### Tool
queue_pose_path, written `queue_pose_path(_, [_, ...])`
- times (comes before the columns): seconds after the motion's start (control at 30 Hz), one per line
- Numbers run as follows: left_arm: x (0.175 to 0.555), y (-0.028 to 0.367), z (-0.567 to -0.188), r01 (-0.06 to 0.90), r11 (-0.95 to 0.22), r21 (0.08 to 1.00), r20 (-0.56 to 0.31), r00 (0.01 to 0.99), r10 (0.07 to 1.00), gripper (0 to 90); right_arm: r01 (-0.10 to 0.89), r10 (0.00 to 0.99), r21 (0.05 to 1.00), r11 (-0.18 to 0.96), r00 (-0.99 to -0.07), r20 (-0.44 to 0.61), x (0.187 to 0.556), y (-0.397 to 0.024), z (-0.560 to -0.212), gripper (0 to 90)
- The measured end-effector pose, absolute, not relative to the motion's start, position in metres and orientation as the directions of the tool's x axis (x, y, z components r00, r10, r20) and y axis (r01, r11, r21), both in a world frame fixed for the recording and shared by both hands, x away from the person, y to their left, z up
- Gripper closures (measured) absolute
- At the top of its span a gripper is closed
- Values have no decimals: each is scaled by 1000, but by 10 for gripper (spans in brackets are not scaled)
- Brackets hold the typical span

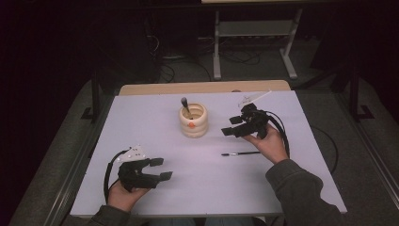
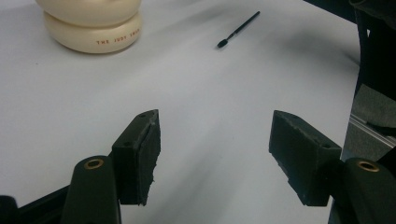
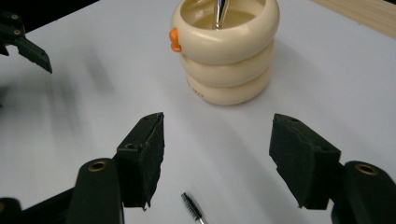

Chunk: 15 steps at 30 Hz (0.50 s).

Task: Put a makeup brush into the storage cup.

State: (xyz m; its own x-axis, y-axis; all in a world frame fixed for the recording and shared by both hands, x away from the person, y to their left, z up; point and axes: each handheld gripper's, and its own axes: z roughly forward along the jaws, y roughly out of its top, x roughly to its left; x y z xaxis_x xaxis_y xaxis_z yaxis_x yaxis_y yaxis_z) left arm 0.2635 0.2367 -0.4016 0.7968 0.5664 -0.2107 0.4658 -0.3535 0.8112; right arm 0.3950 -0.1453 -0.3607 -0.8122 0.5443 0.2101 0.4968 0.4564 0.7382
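Cream-coloured plastic forms a ribbed, three-ringed holder that is seen standing upright near the middle of the counter, which is covered in a pale sheet. A small orange knob is set on the holder's upper ring, and a dark-tipped tool is propped inside it, leaning toward the far left. Small red lettering is seen on the holder's bottom ring in the left gripper view.

A thin black brush is laid flat on the counter to the right of the holder and nearer the person, well apart from it. In the right gripper view its bristled tip is seen on the sheet just below and between the jaws, untouched by either.

The left gripper is held in the person's left hand at the near left of the counter; its jaws are spread wide, with nothing between them, and are pointed toward the middle of the counter. The right gripper is held in the right hand just right of the holder; its jaws are likewise set wide apart and empty, and are aimed at the holder. Black cables are looped from both grippers. A small light-coloured stick is seen at the far right of the counter.
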Motion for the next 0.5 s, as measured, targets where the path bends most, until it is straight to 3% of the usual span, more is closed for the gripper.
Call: queue_pose_path(0.5, [263,238,-400,455,-358,815,-202,803,561,327,500,556,727,471,-808,195,378,-181,-362,310])
